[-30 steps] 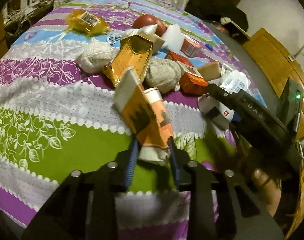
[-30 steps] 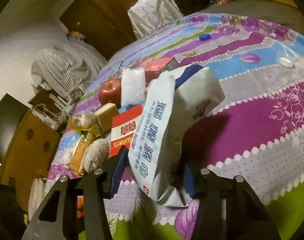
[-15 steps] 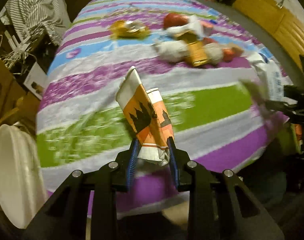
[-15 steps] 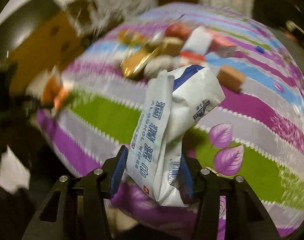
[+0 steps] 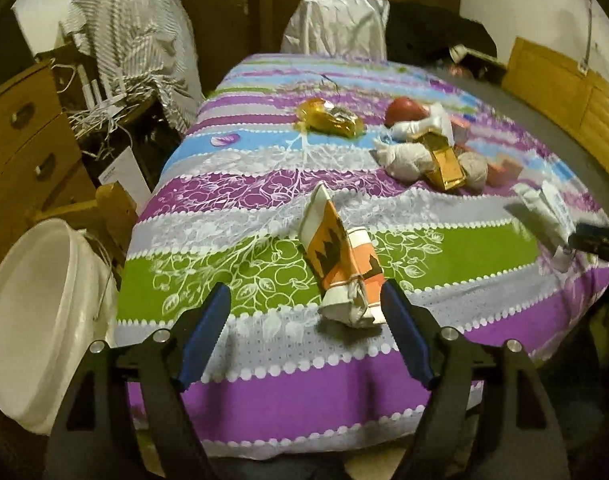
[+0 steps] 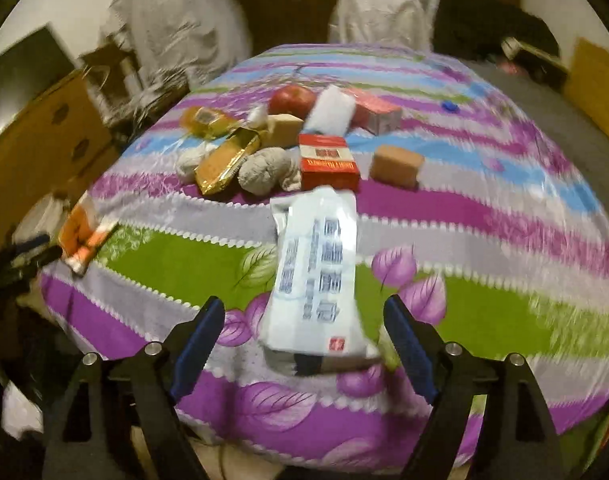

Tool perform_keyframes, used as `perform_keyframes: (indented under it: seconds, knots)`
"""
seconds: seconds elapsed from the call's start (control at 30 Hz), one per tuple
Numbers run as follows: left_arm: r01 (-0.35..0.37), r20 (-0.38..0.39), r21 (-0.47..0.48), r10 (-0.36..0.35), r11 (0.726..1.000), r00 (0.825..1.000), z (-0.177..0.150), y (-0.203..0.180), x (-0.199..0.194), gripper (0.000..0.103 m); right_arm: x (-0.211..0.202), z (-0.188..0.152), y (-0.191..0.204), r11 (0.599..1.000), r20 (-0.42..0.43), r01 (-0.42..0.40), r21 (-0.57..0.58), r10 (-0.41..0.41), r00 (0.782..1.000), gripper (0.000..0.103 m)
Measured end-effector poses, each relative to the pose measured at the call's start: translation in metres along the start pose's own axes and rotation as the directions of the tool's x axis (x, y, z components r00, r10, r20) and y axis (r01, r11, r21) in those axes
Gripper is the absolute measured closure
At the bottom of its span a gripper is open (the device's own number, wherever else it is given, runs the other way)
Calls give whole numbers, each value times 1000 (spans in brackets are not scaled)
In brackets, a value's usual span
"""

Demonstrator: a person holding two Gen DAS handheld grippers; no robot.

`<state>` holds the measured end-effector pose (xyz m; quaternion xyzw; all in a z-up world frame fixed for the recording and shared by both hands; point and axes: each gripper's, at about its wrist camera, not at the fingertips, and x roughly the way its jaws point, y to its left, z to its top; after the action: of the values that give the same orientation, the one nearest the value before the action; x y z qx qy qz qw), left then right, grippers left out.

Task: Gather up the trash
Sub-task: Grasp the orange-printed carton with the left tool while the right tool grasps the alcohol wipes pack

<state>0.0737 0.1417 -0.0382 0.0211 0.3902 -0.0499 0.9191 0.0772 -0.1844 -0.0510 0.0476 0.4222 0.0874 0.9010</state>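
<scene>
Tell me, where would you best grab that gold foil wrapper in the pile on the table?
Probably the gold foil wrapper's near end, coming from the green-stripe side: that end juts free toward the table edge, while its far end is tucked among the cloth balls and boxes.

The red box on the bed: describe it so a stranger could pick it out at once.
Start at the striped floral bedspread and find the heap of clutter at its middle. The red box lies flat at the heap's near edge, beside a grey yarn ball. Alone there, it has a white band with red lettering.
</scene>
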Motion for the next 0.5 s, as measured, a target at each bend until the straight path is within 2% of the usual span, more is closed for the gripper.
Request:
perform_keyframes:
  seconds: [0.17,0.23,0.3,0.33,0.37,0.43,0.5]
  knots:
    - [5,12,-66,-4,998,1000,-3,1,5,29,4,-15,-6,994,31,-5,110,1,1000,23]
    - [5,20,-78,-3,997,1000,-3,-1,6,29,5,-17,-7,991,48,-2,132,-4,999,27]
    - [27,26,-79,-25,997,999,-5,-7,6,29,6,-19,-6,990,62,-2,143,-7,998,37]
    - [14,28,-71,-12,997,1000,-6,-12,8,30,6,-21,-6,989,69,-2,148,-8,998,39]
    - [-3,23,-70,4,998,1000,-7,-15,12,32,8,-21,-7,988,72,-1,152,-10,997,44]
    - [8,-6,-98,-8,995,1000,-9,-15,23,50,11,-22,-10,985,77,-14,171,0,997,45]
    - [28,-16,-158,-31,987,999,-13,-10,31,54,12,-22,-15,983,87,-28,184,13,996,47]
